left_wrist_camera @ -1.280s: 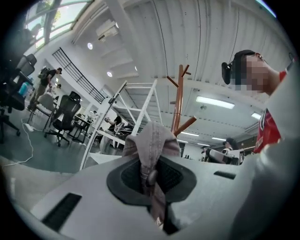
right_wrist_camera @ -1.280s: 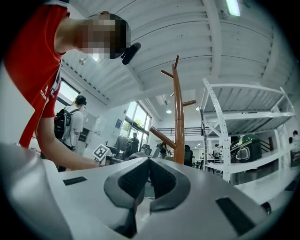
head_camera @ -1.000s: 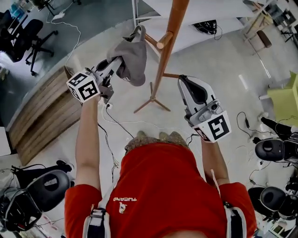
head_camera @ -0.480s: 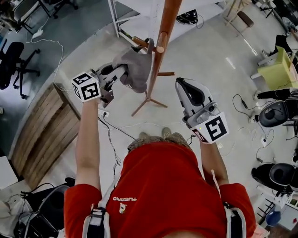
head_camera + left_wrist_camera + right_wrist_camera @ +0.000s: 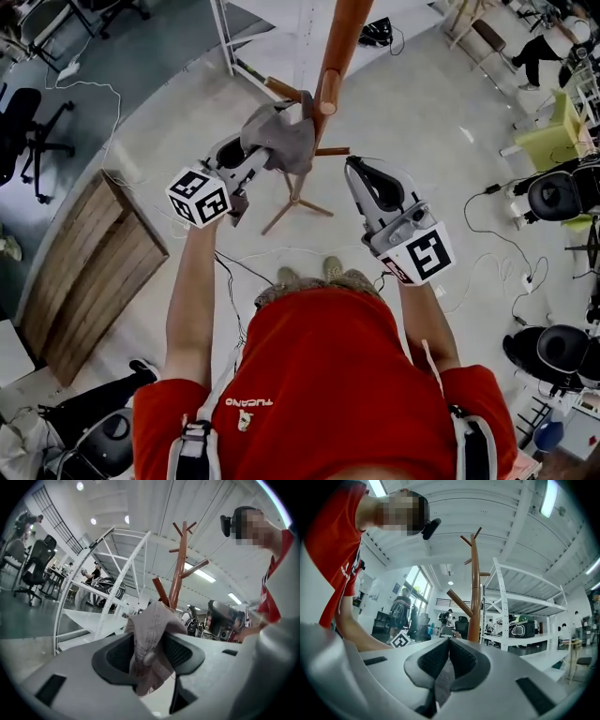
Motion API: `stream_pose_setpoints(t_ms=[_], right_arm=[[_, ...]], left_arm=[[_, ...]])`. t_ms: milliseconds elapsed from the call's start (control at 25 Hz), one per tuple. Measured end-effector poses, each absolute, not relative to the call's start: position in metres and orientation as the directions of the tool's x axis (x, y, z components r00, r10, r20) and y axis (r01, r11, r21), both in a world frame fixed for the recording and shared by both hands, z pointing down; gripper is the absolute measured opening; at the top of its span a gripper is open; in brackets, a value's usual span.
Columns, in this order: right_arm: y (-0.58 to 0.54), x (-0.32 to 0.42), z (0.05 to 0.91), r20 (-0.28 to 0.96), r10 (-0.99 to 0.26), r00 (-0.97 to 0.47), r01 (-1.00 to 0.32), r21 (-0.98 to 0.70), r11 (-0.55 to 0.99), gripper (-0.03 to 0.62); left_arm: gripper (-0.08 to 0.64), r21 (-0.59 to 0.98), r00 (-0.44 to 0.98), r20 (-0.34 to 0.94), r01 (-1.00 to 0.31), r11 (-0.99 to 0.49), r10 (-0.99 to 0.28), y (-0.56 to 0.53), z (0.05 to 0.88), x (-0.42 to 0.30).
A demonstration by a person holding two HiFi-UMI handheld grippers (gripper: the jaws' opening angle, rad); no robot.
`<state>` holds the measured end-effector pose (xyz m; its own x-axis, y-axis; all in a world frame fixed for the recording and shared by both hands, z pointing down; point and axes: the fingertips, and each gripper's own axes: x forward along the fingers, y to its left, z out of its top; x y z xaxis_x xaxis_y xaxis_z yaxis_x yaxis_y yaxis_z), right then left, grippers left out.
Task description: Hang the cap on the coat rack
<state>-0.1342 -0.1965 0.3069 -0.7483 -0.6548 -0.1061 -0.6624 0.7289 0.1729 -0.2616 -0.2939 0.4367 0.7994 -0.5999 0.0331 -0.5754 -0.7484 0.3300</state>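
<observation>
The soft grey fabric cap [image 5: 281, 139], crumpled and stitched in panels, is draped up against the round wooden pole of the coat rack [image 5: 336, 52], right where a slanted peg [image 5: 279, 90] juts out. The left gripper [image 5: 251, 155], smooth grey plastic with dark ribbed pads, is letting go: its jaws are opening, with the cap's cloth hanging loose between them. The right gripper [image 5: 358, 169] hovers just beside the pole, its jaws pressed together on nothing. The rack's splayed feet [image 5: 295, 202] stand on a pale, smooth floor.
</observation>
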Motion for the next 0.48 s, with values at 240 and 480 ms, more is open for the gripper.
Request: stream_pose_setpoints(t_ms=[240,480], right_arm=[[-0.206,-0.136,0.308,-0.109,-0.633,-0.766,-0.642,0.164,0.749,0.023],[-0.21,-0.139,0.307,-0.138,-0.603,-0.786,-0.618,0.142,0.773,0.024]], left_arm=[[0.314,0.242,0.73,0.066,-0.673,-0.699,-0.681,-0.298,0.439,-0.271],[0.324,0.16,0.662,-0.004,-0.74,-0.654,-0.75,-0.27,0.4,-0.278]])
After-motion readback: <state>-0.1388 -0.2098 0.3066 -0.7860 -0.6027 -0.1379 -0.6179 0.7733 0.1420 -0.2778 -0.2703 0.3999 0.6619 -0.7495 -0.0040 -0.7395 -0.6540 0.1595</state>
